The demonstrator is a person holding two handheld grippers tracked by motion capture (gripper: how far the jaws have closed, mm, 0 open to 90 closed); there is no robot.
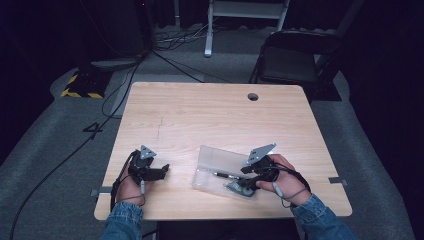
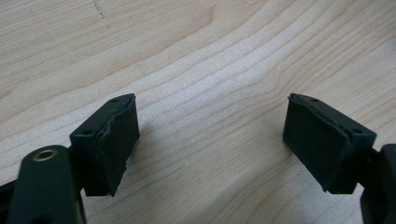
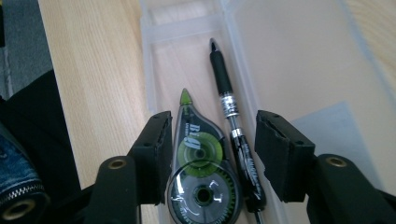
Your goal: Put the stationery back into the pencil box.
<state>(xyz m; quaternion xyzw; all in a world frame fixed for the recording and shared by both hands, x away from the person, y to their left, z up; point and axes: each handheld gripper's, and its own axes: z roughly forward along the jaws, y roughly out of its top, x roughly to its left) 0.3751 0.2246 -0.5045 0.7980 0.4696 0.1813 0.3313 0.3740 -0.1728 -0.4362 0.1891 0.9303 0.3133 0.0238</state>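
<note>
Two things, correction tape [image 3: 201,173] and pen [image 3: 229,105], lie between jaws of right tool [image 3: 210,140].

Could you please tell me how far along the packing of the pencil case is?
Done: the correction tape and pen lie in the open clear case. In hand: the right gripper straddles both, fingers apart, gripping neither. Still to do: probably closing the lid; the left gripper waits open over bare table.

The table [image 1: 215,125] is lit brightly from above, while the room around it is left dark from nine through three o'clock. Soft shadows are cast under the left gripper [image 2: 210,140]. The high view is slightly soft; mild glare is seen on the clear case [image 3: 299,56].
</note>
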